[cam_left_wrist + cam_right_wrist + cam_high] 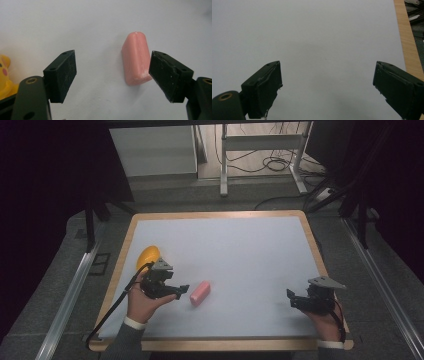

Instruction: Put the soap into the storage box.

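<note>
from the high view there's a white mat (pixel 240 265) on a wood-edged table (pixel 215 214), grey carpet around it, and behind it a dim room with a metal desk frame (pixel 260 155) and loose cables (pixel 272 165) on the floor. the left gripper (pixel 184 290) sits near the front left of the mat, tips just beside a pink block (pixel 200 293) lying flat a bit left of centre. a yellow toy (pixel 148 256) sits just behind that gripper. the right gripper (pixel 290 299) is way over at the front right, well apart from the block, pointing left.

left gripper view: jaws spread wide over the white mat (pixel 100 22), nothing pinched. the pink block (pixel 136 60) lies between them but well off to the right-hand jaw, which overlaps its lower corner. can't tell if they touch. the yellow toy (pixel 5 75) peeks in at the left edge.

right gripper view: jaws spread wide too, holding nothing, over plain white mat (pixel 317 37) with the table's wood edge (pixel 405 37) along the right.
</note>
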The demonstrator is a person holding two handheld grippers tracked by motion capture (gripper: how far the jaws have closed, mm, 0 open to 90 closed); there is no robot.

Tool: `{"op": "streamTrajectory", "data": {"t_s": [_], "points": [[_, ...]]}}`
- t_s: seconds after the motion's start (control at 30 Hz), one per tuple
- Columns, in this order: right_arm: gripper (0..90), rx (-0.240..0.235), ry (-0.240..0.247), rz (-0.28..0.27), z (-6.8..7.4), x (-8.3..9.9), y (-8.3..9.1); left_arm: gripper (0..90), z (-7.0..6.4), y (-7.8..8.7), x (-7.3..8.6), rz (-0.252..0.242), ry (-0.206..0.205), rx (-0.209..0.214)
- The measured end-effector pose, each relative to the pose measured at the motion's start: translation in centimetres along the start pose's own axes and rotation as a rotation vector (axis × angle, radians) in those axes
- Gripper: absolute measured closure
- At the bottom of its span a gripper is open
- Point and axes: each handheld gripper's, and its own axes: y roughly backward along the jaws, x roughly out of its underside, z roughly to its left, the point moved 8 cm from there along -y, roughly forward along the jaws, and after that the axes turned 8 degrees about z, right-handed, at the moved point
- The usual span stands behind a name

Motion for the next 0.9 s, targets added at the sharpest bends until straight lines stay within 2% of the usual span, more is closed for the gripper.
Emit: {"op": "streamTrajectory", "data": {"t_s": [0.07,0.27,0.47,0.57,0.77,0.9], "points": [[8.2,0.001,0.002,0.003,0.0,0.0,-0.1,22.9,-0.5,-0.2,-0.3,0.011,-0.008,0.012],[8.2,0.003,0.0,0.004,0.0,0.1,-0.1,22.4,-1.4,-0.4,-1.2,0.03,-0.038,0.006],[8.2,0.004,-0.001,0.005,-0.1,0.1,-0.1,22.0,-2.0,-1.3,-1.5,0.064,-0.048,0.015],[8.2,0.005,0.0,0.007,-0.1,0.2,-0.2,22.0,-2.5,-2.1,-1.7,0.076,-0.066,0.027],[8.2,0.01,-0.004,0.012,-0.2,0.2,-0.2,22.2,-2.9,-3.1,-1.8,0.091,-0.065,0.039],[8.2,0.011,-0.004,0.017,-0.1,0.3,-0.3,22.2,-3.1,-4.2,-1.6,0.121,-0.052,0.05]]}}
